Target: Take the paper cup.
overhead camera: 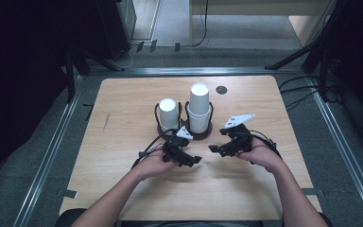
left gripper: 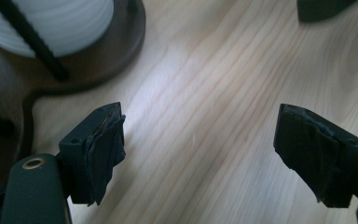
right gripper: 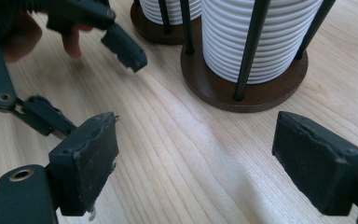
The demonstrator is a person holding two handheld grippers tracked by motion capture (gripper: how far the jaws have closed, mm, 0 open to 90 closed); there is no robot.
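From the high view, I am looking down on a pale wooden bench (overhead camera: 123, 142) taking up the middle of the frame. Just above centre, a dark two-ring cup holder (overhead camera: 203, 134) is standing on it, with thin black rods rising around each ring. The left ring is carrying a shorter stack of white paper cups (overhead camera: 168, 113), upside down; the right ring is carrying a taller stack of white paper cups (overhead camera: 199, 108), also upside down, with a second rim showing partway down. I am holding the left hand-held gripper (overhead camera: 196, 161) just below the holder, near the frame centre, pointing right; the right hand-held gripper (overhead camera: 213, 149) is sitting beside it to the right, pointing left. Their tips are near each other but apart, and neither is touching the cups.

In the left gripper view, I am seeing the jaws spread wide with bare bench wood between them. The holder's brown base and the ribbed foot of a cup stack are showing in the upper left corner, well clear of the jaws.

In the right gripper view, the jaws are likewise spread, with nothing between them. The taller stack is standing in its ring at upper right, the shorter one behind it at upper centre, and the left hand-held gripper is reaching in at upper left.
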